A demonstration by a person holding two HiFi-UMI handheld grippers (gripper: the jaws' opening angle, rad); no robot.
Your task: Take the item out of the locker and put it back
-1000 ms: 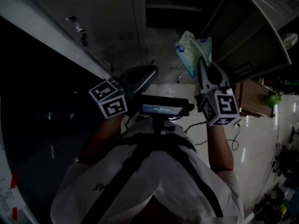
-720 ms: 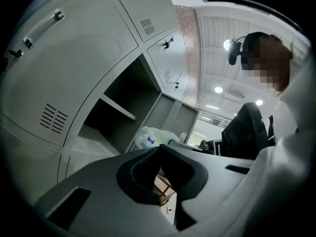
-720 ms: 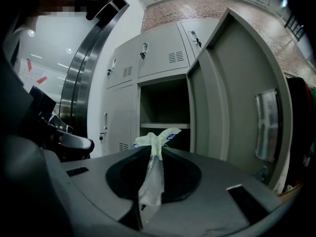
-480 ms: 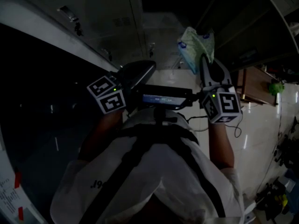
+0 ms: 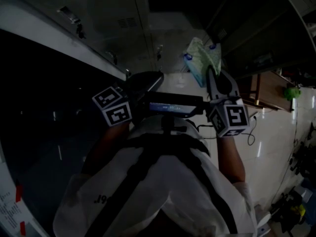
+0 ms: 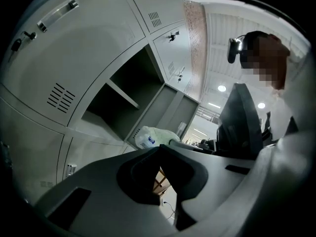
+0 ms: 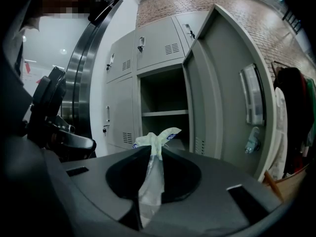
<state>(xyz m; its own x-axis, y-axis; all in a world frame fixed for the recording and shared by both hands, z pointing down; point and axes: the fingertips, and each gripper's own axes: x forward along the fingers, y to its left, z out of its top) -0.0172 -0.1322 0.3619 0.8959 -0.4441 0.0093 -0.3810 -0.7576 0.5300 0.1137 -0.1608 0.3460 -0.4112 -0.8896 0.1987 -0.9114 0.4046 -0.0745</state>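
Right gripper, jaws pinching the pale green plastic bag, has sunk outside the grey metal locker, so returning it remains; left gripper jaws closed, empty.

Of the plastic bag only the knotted top and a thin strip show; the rest sits behind the right gripper. Print on its blue label is too small to read. Seen from above, the locker sinks into darkness and its open door runs off the top edge
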